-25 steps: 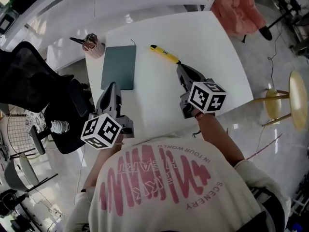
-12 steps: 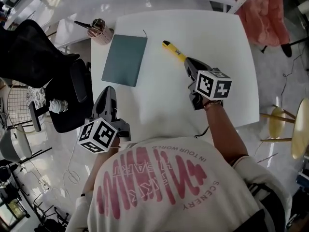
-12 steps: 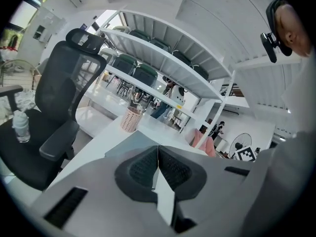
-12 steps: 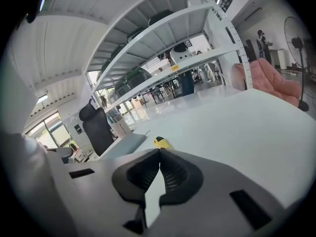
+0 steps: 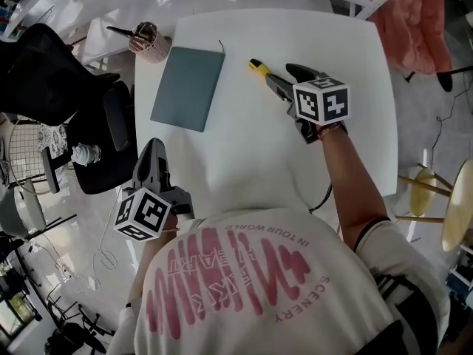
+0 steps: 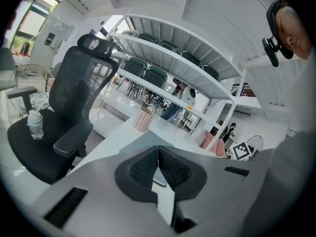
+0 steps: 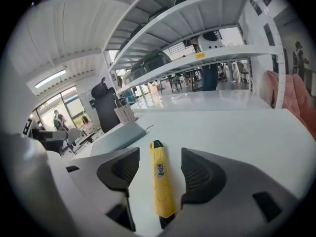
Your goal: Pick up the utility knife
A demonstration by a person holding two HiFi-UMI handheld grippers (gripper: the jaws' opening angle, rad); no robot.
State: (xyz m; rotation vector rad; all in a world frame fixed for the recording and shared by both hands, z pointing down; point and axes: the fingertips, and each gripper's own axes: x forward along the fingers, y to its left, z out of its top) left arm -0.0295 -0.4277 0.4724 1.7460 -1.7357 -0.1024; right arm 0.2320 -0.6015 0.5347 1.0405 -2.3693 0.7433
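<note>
a white table (image 5: 347, 72) stands on glossy pale floor (image 5: 414, 124), black office chair (image 5: 52, 80) beside it (white shelving (image 7: 222, 52) behind).

Your utility knife (image 7: 163, 191), yellow with black ends, lies flat on the white table (image 7: 237, 127), lengthwise between the spread jaws of your right gripper (image 7: 160, 157).

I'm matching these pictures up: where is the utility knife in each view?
Head view: utility knife upper middle, at the tips of the right gripper.
Left gripper view: not in it.
Right gripper view: low centre, between jaws that have just been opening.
Shared landmark: pen holder, all three.
</note>
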